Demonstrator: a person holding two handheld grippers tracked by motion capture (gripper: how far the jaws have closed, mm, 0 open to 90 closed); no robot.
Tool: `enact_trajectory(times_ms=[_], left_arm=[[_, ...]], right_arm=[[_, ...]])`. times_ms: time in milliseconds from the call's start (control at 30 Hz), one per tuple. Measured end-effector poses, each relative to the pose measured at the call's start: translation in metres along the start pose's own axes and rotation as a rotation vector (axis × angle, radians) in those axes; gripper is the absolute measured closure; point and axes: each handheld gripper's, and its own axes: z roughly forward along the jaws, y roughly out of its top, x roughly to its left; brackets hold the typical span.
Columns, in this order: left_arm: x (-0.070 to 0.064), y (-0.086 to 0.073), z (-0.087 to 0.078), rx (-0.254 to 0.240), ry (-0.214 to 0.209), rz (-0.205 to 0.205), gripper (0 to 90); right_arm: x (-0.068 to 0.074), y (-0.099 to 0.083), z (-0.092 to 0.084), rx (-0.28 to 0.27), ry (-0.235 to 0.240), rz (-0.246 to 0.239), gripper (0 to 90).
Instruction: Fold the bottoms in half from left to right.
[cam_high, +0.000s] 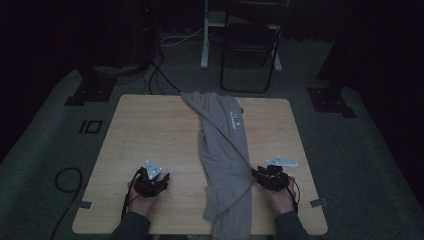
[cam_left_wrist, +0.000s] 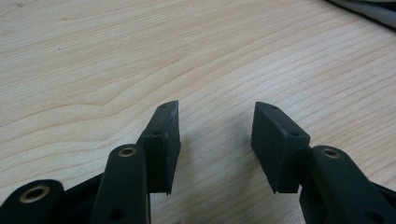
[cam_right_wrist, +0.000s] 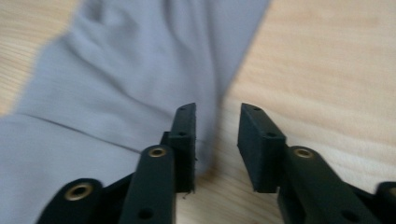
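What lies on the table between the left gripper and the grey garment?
Bare wooden table separates the left gripper from the grey garment, seen in the high view.

A grey garment (cam_high: 222, 150) lay in a long fold across the wooden table (cam_high: 150, 135), its near end overhanging; the right gripper (cam_high: 256, 173) met its edge, the left gripper (cam_high: 161, 181) stood well apart
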Motion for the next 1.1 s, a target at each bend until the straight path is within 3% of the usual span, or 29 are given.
enact_trajectory(times_ms=[33, 67, 133, 167, 300, 333, 367, 467, 533, 567, 667, 700, 767, 800, 867, 933, 1100], left_arm=[[0.0, 0.0, 0.0, 0.0, 0.0, 0.0, 52.4], [0.0, 0.0, 0.0, 0.0, 0.0, 0.0, 52.3], [0.0, 0.0, 0.0, 0.001, 0.001, 0.0, 52.2], [0.0, 0.0, 0.0, 0.001, 0.001, -0.002, 52.0], [0.0, 0.0, 0.0, 0.001, 0.002, -0.003, 51.9], [0.0, 0.0, 0.0, 0.001, 0.002, -0.002, 51.9], [0.0, 0.0, 0.0, 0.001, 0.003, -0.002, 51.9], [0.0, 0.0, 0.0, -0.001, 0.003, 0.001, 51.9], [0.0, 0.0, 0.0, -0.001, 0.002, 0.003, 51.9], [0.0, 0.0, 0.0, -0.002, 0.002, 0.004, 51.9], [-0.001, 0.0, 0.0, -0.002, 0.002, 0.004, 51.9], [-0.001, 0.0, 0.0, -0.002, 0.002, 0.004, 51.9], [-0.001, 0.0, 0.0, -0.001, 0.002, 0.004, 51.9], [-0.001, 0.0, 0.0, 0.0, 0.003, 0.005, 51.9], [-0.001, 0.0, 0.0, -0.001, 0.002, 0.004, 51.9], [-0.001, 0.0, 0.0, -0.001, 0.002, 0.004, 51.9], [-0.001, 0.0, -0.001, 0.0, 0.003, 0.0, 51.9]], right_arm=[[0.0, 0.0, 0.0, 0.0, 0.0, 0.0, 64.9], [0.013, 0.001, -0.005, -0.021, 0.051, -0.029, 63.6], [0.019, 0.001, -0.006, -0.024, 0.072, -0.04, 63.4], [0.034, 0.0, -0.004, -0.024, 0.117, -0.062, 63.2], [0.063, -0.001, 0.008, 0.011, 0.203, -0.121, 61.1], [0.063, -0.001, 0.008, 0.011, 0.203, -0.121, 61.1], [0.076, 0.001, 0.017, 0.024, 0.226, -0.146, 58.9], [0.091, 0.006, 0.029, 0.035, 0.256, -0.181, 54.9], [0.095, 0.008, 0.033, 0.042, 0.264, -0.193, 52.9], [0.102, 0.009, 0.043, 0.068, 0.264, -0.212, 49.6], [0.104, 0.008, 0.049, 0.1, 0.28, -0.224, 49.1], [0.105, 0.005, 0.052, 0.138, 0.274, -0.229, 59.7], [0.104, 0.001, 0.045, 0.126, 0.308, -0.223, 74.2], [0.104, 0.001, 0.045, 0.126, 0.308, -0.223, 74.2], [0.099, -0.003, 0.028, 0.095, 0.311, -0.233, 86.8], [0.097, -0.003, 0.023, 0.085, 0.311, -0.228, 87.4], [0.086, -0.017, -0.013, 0.027, 0.286, -0.222, 87.9]])
